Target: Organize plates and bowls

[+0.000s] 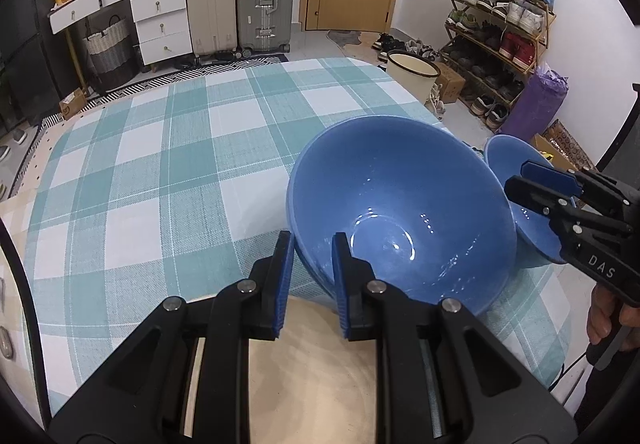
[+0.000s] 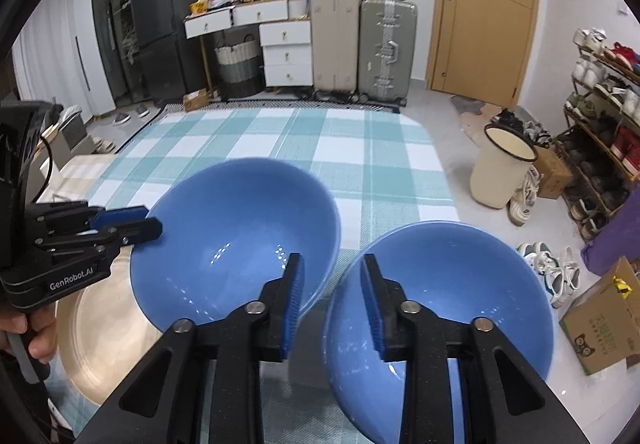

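Two blue bowls side by side on checked cloth

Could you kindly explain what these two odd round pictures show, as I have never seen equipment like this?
A person holds a two-finger clamp in each hand, each carrying a wide-angle camera looking along its fingers. The left-hand view shows the left gripper shut on the near rim of a large blue bowl. The right-hand view shows the right gripper open, one finger on either side of the near rim of a second blue bowl. Both bowls sit on a checked tablecloth. A beige plate lies partly under the large bowl.
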Tool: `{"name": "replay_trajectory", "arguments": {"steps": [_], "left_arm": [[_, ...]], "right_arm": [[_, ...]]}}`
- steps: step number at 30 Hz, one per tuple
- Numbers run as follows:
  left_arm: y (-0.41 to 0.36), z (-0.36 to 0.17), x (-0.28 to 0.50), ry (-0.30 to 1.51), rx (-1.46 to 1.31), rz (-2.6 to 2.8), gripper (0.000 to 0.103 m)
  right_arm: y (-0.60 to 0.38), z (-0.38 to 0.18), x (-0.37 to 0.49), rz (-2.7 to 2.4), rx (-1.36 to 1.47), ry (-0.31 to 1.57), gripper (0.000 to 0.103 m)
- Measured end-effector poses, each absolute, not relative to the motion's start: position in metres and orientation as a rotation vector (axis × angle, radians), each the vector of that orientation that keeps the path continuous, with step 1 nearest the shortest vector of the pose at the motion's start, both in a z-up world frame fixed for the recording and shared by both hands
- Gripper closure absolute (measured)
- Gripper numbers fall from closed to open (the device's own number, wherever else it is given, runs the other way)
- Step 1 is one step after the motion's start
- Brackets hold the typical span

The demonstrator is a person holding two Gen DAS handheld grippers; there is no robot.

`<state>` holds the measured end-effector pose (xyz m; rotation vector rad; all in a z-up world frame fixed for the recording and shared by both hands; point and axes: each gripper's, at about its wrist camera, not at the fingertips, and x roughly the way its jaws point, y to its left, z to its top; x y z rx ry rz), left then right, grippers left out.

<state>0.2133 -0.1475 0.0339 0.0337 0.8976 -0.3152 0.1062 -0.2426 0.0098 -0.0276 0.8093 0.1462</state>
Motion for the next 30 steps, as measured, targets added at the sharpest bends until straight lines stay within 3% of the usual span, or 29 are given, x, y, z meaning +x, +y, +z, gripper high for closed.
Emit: {"name": "replay_trajectory", "arguments": {"steps": [2,5,7,11,14,16,17,30], "left_arm": [[-0.146,0.036,0.213,0.902,0.013,-0.324,0.082],[-0.143,0.042,0.207,0.889,-0.018,-0.335,0.064],[-0.144,0.047,0.202,0.874,-0.02,-0.338,0.057],[-0.147,0.055,0.191,0.862,-0.039,-0.339,0.022],[-0.153,0.059,0.183,0.858,-0.053,-0.348,0.019],[-0.159,0.058,0.177,0.865,-0.062,-0.351,0.012],[-0.163,0.058,0.173,0.867,-0.063,-0.353,0.002],[-0.208,0.069,0.133,0.843,-0.067,-0.382,0.001]], "right_arm": [[-0.247,0.012,0.104,0.148,0.004,0.804,0.059],[-0.253,0.019,0.1,0.122,0.044,0.782,0.049],[-0.259,0.025,0.096,0.129,0.091,0.769,0.035],[-0.27,0.038,0.082,0.145,0.161,0.728,0.021],[-0.279,0.047,0.073,0.119,0.204,0.704,0.005],[-0.285,0.052,0.066,0.108,0.228,0.69,0.001],[-0.287,0.054,0.062,0.105,0.231,0.689,0.001],[-0.335,0.062,0.027,0.024,0.269,0.656,0.001]]}}
